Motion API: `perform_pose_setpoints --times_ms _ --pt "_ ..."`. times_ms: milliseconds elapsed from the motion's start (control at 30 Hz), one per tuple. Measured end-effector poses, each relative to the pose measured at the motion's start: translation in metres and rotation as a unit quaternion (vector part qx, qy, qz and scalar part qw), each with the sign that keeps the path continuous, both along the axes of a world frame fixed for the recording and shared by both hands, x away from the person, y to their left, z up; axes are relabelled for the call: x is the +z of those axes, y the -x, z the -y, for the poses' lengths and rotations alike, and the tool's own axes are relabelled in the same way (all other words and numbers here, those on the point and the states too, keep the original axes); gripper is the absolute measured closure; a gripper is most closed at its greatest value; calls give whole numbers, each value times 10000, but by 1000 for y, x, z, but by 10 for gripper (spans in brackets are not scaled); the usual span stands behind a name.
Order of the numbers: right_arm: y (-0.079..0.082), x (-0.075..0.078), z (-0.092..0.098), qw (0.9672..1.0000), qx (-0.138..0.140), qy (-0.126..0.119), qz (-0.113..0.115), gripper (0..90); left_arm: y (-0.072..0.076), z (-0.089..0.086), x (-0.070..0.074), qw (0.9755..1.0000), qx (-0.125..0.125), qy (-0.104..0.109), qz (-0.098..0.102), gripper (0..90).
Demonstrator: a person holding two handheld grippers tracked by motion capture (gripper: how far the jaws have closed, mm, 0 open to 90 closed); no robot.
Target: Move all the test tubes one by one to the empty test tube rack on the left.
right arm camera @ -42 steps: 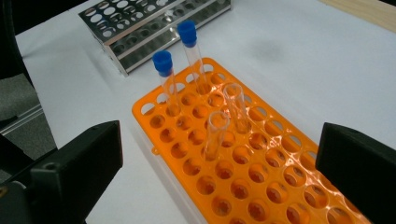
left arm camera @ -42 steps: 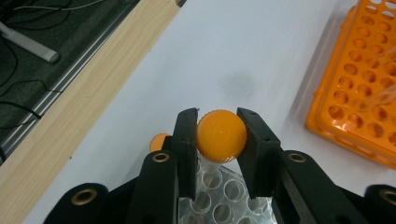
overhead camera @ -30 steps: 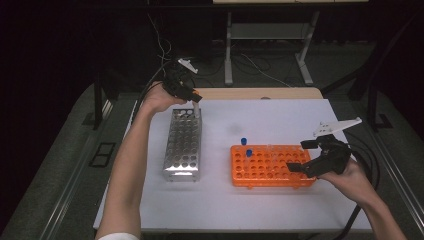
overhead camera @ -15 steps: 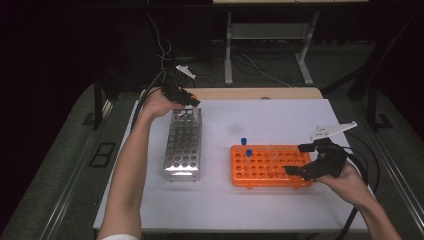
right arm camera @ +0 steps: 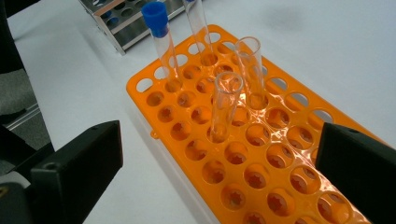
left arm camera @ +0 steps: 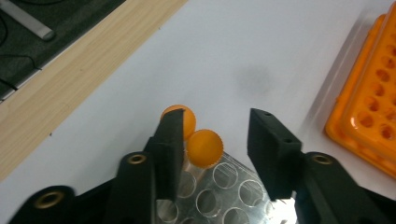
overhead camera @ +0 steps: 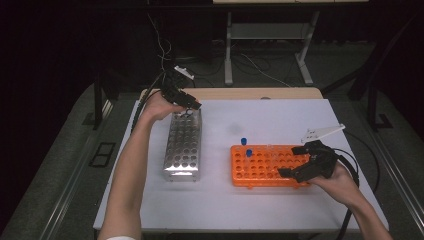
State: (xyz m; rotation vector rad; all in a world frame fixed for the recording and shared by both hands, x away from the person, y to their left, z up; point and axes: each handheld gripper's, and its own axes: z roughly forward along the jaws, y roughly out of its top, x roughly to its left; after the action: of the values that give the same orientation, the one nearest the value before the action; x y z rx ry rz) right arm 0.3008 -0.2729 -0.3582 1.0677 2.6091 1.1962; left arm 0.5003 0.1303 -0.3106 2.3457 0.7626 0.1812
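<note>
My left gripper [overhead camera: 192, 105] hovers over the far end of the metal rack [overhead camera: 183, 147]. Its jaws have just been opening, and my left gripper [left arm camera: 215, 119] now stands open around an orange-capped tube [left arm camera: 205, 148] that sits in the rack, close to one jaw. A second orange cap [left arm camera: 190, 122] peeks from behind that jaw. My right gripper [overhead camera: 288, 161] is open at the right end of the orange rack [overhead camera: 265, 167]. Between the wide jaws of my right gripper [right arm camera: 219, 135] I see an uncapped tube [right arm camera: 223, 105], another [right arm camera: 250, 70] behind it, and a blue-capped tube [right arm camera: 161, 42].
The white table [overhead camera: 260, 125] has bare room between the two racks and in front of them. A wooden strip [overhead camera: 240, 93] runs along its far edge. Cables trail off the table behind the left hand and beside the right hand.
The left gripper has shifted slightly over the far end of the metal rack. The right gripper has edged a little to the left at the orange rack.
</note>
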Motion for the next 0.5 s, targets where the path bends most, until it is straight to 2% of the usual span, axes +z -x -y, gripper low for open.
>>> perform_pose_setpoints --times_ms 67,100,300,367,433,500 --pt "-1 -2 -2 10000 9 40 -3 14 2 -3 4 10000 12 10 -27 474" --pt "-2 -2 -3 10000 23 42 -9 49 4 -3 5 10000 53 27 -16 461" --pt "-5 -7 -8 9999 87 122 -47 60 15 -12 14 9998 191 77 -38 351" --pt "-7 -10 -9 9998 120 122 -57 144 21 -14 17 9996 249 114 -21 306" --pt "-8 -13 -10 9998 134 97 -62 157 27 -15 19 9995 273 128 -2 281" --pt "-9 -17 -12 9997 143 175 -68 244 32 -17 21 9994 299 160 25 247"
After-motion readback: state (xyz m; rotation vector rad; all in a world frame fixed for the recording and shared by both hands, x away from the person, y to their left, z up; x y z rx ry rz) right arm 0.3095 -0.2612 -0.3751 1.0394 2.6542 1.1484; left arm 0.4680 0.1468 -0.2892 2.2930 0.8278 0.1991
